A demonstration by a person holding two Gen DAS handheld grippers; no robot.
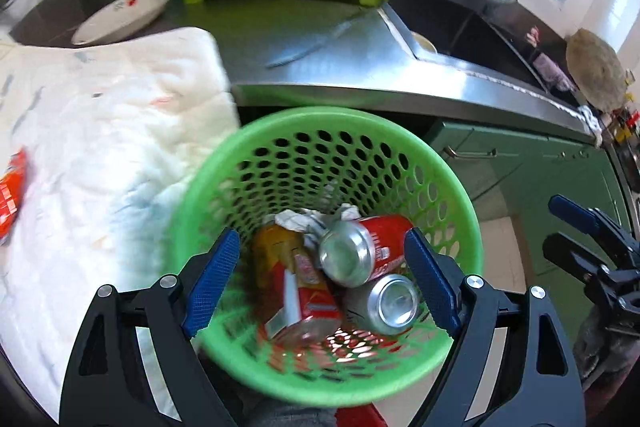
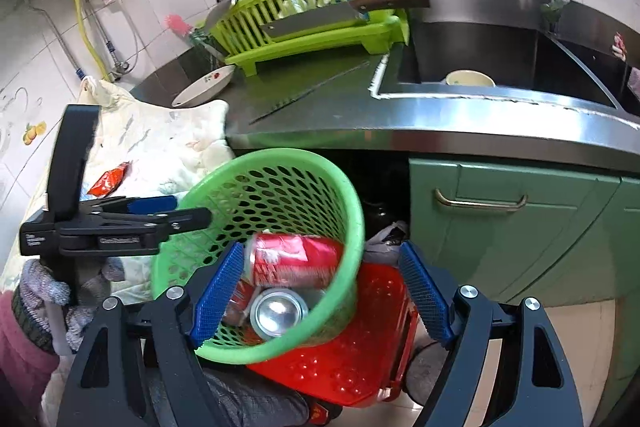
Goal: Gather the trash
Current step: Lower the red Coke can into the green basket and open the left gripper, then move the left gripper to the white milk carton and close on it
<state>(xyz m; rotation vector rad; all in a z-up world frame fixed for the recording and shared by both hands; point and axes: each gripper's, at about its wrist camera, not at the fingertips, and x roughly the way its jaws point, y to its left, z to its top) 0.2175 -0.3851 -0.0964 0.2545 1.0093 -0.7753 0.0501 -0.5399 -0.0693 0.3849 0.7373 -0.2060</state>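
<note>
1. Green perforated basket (image 1: 320, 131): on red stool (image 2: 360, 355), holding cans, carton, crumpled paper.
2. Left gripper (image 1: 320, 283): wide, empty, over basket.
3. Right gripper (image 2: 320, 291): wide, empty.
4. Orange wrapper (image 2: 108, 181): on quilt (image 2: 160, 143); probably next, pinch centrally.

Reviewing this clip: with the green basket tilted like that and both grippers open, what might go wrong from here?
1. The green basket leans on the red stool, mouth tipped forward; the red can and silver can near its rim may roll out.
2. Neither the left gripper nor the right gripper holds the basket, so a bump could topple it.
3. The orange wrapper on the cloth might be missed.
</note>
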